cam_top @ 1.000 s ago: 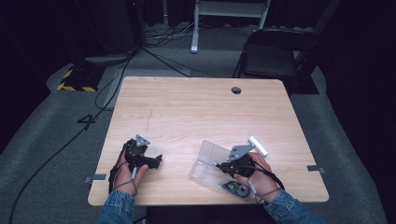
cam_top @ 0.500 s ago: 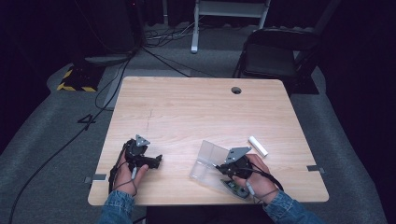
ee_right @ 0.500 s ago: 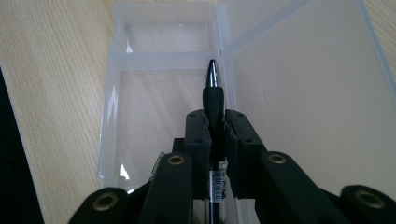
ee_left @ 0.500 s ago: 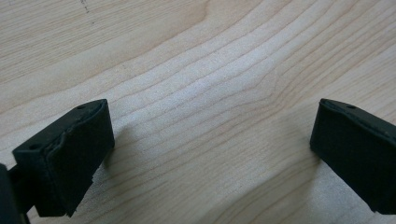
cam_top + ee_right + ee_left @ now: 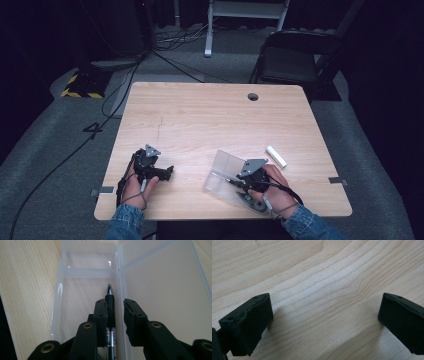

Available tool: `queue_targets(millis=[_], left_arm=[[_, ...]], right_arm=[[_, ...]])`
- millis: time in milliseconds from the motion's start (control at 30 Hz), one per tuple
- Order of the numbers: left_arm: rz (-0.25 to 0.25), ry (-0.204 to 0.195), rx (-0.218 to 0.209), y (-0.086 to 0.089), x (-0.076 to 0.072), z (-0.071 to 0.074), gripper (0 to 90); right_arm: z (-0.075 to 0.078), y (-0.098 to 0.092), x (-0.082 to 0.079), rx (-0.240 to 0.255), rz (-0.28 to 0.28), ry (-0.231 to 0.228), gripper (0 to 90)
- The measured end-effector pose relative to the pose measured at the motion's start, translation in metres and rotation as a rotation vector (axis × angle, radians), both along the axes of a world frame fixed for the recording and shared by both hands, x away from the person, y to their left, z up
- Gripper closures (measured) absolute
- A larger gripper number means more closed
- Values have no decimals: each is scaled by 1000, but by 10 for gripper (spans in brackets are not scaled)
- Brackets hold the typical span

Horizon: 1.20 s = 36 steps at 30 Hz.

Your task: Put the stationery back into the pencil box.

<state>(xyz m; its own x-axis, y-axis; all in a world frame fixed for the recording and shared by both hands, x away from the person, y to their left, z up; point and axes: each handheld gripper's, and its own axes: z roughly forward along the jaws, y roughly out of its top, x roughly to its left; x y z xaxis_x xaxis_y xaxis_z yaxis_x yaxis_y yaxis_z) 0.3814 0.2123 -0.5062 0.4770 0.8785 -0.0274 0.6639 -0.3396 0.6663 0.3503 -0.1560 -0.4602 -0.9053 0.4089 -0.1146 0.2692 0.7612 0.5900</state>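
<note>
In the high view, the left gripper (image 5: 165, 174) rests on the counter (image 5: 210, 120), and the right gripper (image 5: 234, 181) sits at a clear plastic case (image 5: 224, 171), a white cylinder (image 5: 276, 156) lying well apart beyond it. In the left gripper view its fingers (image 5: 249, 322) stand spread wide over bare wood. In the right gripper view the fingers (image 5: 101, 315), which have just been opening, are released; the pen (image 5: 110, 305) lies between them in the case's tray, against the left one.

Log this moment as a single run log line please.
left gripper: open, empty, over table | right gripper: jaws just opening, pen between them in clear case
</note>
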Motion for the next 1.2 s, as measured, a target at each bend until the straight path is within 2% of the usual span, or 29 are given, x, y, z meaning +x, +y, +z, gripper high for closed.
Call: queue_targets(millis=[167, 467, 500, 567, 700, 900, 1200], left_arm=[[0, 0, 0, 0, 0, 0, 1], [0, 0, 0, 0, 0, 0, 1], [1, 0, 1, 0, 0, 0, 1], [0, -1, 1, 0, 0, 0, 1], [-1, -1, 3, 0, 1, 0, 1], [-4, 0, 4, -1, 2, 0, 1], [-4, 1, 5, -1, 2, 0, 1]], right_arm=[[4, -1, -1, 12, 2, -3, 726], [10, -2, -4, 56, 22, 39, 790], [9, -2, -4, 50, 31, 62, 840], [8, -2, -4, 47, 34, 70, 859], [2, -1, -4, 6, 47, 104, 899], [-4, -2, -2, -23, 41, 143, 897], [-8, 1, -4, -46, 82, 190, 880]])
